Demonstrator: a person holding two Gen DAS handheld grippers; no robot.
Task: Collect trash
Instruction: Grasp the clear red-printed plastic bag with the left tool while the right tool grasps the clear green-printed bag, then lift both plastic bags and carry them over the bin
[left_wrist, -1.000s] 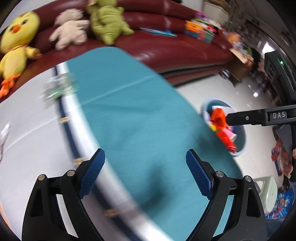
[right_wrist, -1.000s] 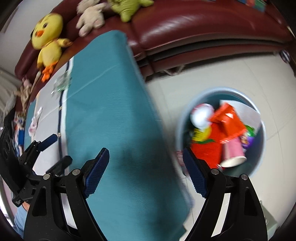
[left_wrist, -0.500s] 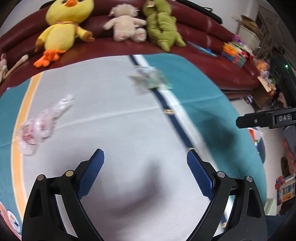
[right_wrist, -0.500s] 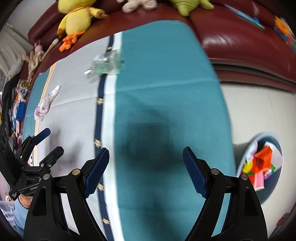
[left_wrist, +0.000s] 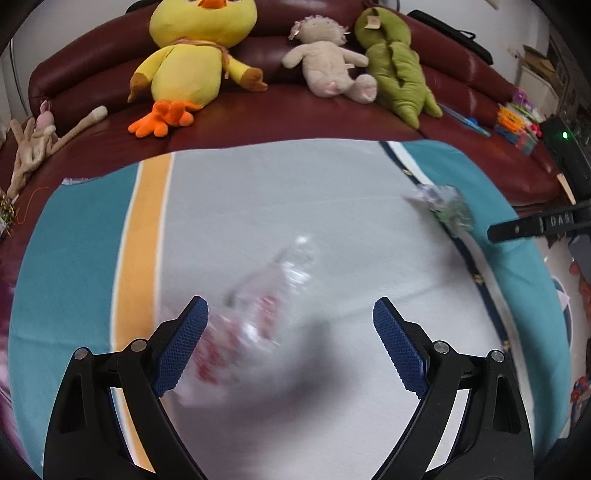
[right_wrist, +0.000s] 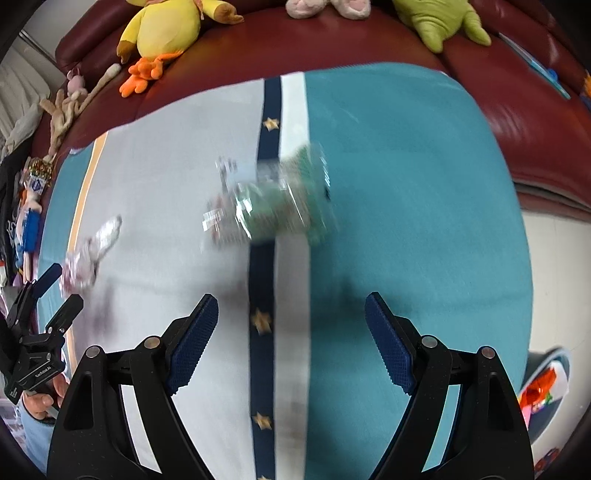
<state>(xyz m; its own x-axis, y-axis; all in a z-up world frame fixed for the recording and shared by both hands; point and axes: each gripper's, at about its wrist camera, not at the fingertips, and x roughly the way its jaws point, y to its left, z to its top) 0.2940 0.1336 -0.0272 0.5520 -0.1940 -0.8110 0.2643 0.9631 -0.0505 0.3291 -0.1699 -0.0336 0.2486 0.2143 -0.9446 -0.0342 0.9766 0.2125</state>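
- Altogether two pieces of trash lie on the striped cloth (left_wrist: 332, 229): a clear wrapper with red print (left_wrist: 255, 325) and a clear wrapper with green print (right_wrist: 284, 199).
- Both are smeared by motion blur, so what they are beyond crinkled plastic is hard to tell.
- Two grippers are in view, each with two blue-padded fingers, and each has its fingers spread wide with nothing between the pads.
- From the left wrist, the left gripper (left_wrist: 290, 347) hovers over the grey middle of the cloth; the red-print wrapper lies just ahead of and partly behind the left-hand pad (left_wrist: 181, 347), reaching toward the gap but well apart from the right-hand pad.
- Seen from the right wrist, that same wrapper (right_wrist: 90, 254) lies near the orange stripe, just beyond the left gripper's (right_wrist: 55, 291) tips.
- The right gripper (right_wrist: 291, 343) points along the navy star stripe (right_wrist: 262, 321); the green-print wrapper lies ahead of the gap between its fingers, across the navy and white stripes, apart from both pads.
- In the left wrist view the green-print wrapper (left_wrist: 447, 208) sits near the tip of the right gripper (left_wrist: 532, 225).
- One bin (right_wrist: 550, 362) with red scraps shows on the floor past the cloth's right edge.
- Three large plush toys sit on the dark red sofa (left_wrist: 295, 114): a yellow duck (left_wrist: 188, 62), a pale bear (left_wrist: 328, 66) and a green one (left_wrist: 399, 70).
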